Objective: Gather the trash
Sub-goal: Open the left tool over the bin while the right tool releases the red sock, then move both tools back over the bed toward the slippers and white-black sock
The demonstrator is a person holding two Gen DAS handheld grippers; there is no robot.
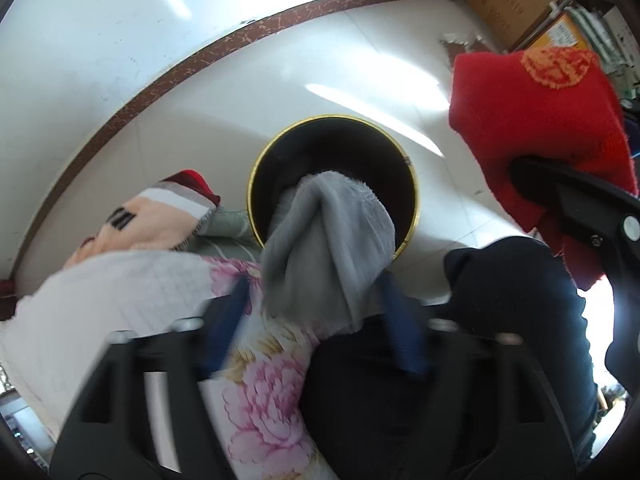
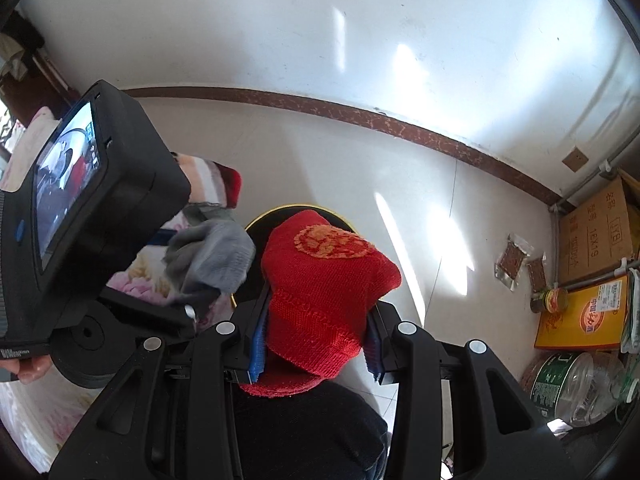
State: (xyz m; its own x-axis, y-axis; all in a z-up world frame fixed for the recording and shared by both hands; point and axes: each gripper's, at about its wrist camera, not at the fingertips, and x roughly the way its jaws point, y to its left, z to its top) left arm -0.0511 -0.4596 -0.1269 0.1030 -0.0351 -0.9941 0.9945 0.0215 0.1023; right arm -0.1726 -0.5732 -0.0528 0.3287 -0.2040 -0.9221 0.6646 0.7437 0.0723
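A black bin with a gold rim point(image 1: 256, 184) stands on the pale floor, straight below. A grey fleece cloth point(image 1: 328, 236) hangs over its mouth between the blue-padded fingers point(image 1: 230, 320) of my left gripper point(image 1: 316, 324). The jaws stand wide and the left pad is clear of the cloth. My right gripper point(image 2: 316, 348) is shut on a red knitted cloth point(image 2: 324, 280) with an orange emblem. It holds that cloth above the bin's near rim point(image 2: 260, 218), to the right of the grey cloth point(image 2: 216, 260). From the left wrist view the red cloth point(image 1: 528, 120) is at the upper right.
Floral bedding point(image 1: 260, 380) and a striped cloth point(image 1: 172, 208) lie left of the bin. A person's dark-clothed leg point(image 1: 520, 300) is near its right side. Cardboard boxes point(image 2: 596, 236), a yellow box point(image 2: 584, 316), a can point(image 2: 550, 300), packets point(image 2: 512, 258) and a plastic jug point(image 2: 580, 384) line the right wall.
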